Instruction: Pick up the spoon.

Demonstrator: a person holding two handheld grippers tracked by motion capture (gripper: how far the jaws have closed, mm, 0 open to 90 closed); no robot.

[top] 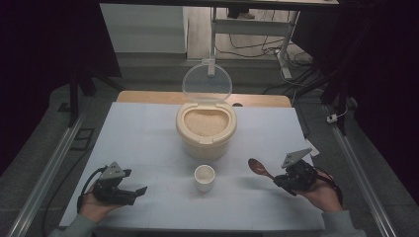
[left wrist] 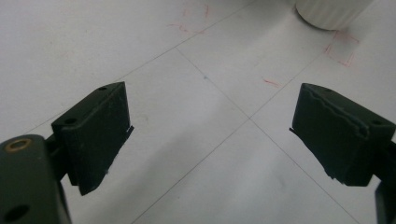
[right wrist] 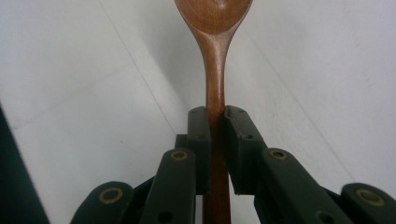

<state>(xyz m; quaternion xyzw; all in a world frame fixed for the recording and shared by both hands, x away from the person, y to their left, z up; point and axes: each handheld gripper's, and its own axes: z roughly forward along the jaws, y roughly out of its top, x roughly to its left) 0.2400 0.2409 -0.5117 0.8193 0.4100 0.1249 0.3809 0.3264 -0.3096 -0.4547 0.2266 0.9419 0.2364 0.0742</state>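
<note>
Since the wooden spoon (right wrist: 214,56) was stiff, light and smooth, the right gripper (right wrist: 215,122) had clamped its handle partway down, bowl held forward above the white table (top: 148,133) near the cup (top: 204,177) and rice container (top: 206,129). Left gripper (left wrist: 210,135) rested with jaws apart, empty.

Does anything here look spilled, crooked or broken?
Nothing stands out. The rice tub sits upright with its clear lid flipped open, and no grains lie on the mat. The cup stands upright in front of it. The right gripper holds the wooden spoon straight by its handle.
</note>
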